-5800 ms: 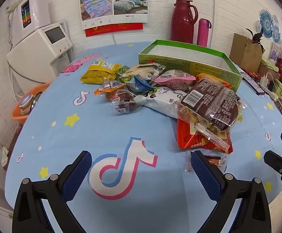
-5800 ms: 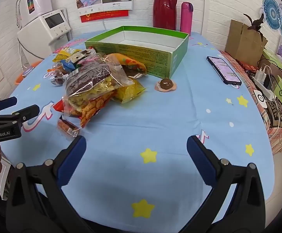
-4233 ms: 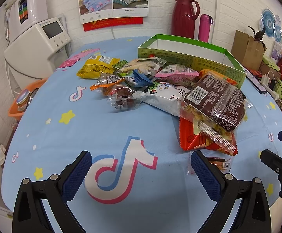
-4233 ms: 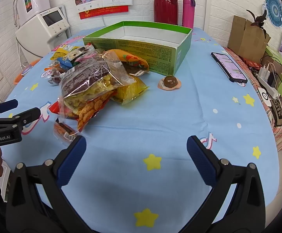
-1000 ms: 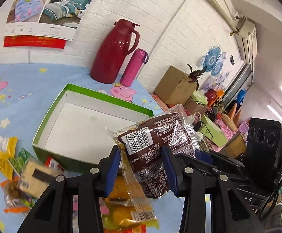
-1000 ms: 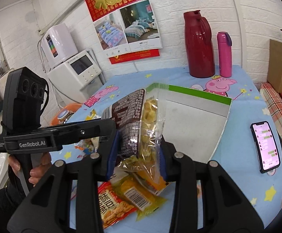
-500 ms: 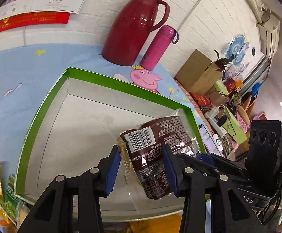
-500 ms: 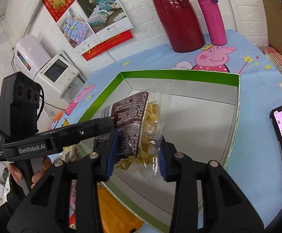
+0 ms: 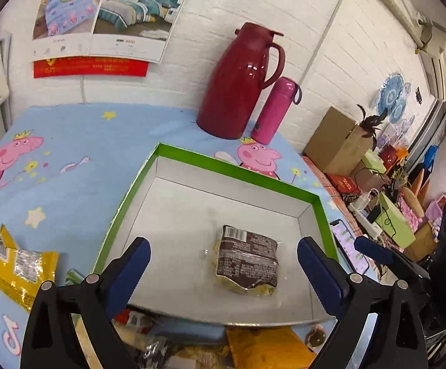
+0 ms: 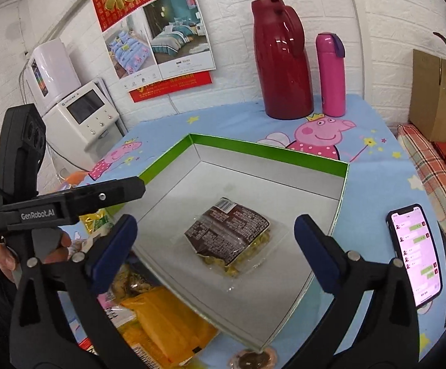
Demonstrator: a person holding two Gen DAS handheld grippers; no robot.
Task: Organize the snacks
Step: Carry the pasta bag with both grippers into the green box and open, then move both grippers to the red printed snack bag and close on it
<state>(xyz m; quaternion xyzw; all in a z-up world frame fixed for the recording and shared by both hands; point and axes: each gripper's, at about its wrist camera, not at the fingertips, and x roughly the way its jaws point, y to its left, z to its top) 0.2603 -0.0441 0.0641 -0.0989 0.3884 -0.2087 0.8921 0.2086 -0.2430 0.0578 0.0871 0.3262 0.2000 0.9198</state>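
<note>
While the snack bag (image 9: 247,258) lies flat inside the green box (image 9: 238,170), both the left gripper (image 9: 223,264) and right gripper (image 10: 215,243) hover above, jaws released.

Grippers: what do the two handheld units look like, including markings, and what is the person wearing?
Both the left gripper and right gripper have black plastic frames with silver screws and blue padded fingers. Seen from the right wrist, the left unit's black body carries white "GenRobot.AI" lettering, with a boxy black camera head showing round lenses. The hand gripping it emerges from a dark sleeve.
</note>
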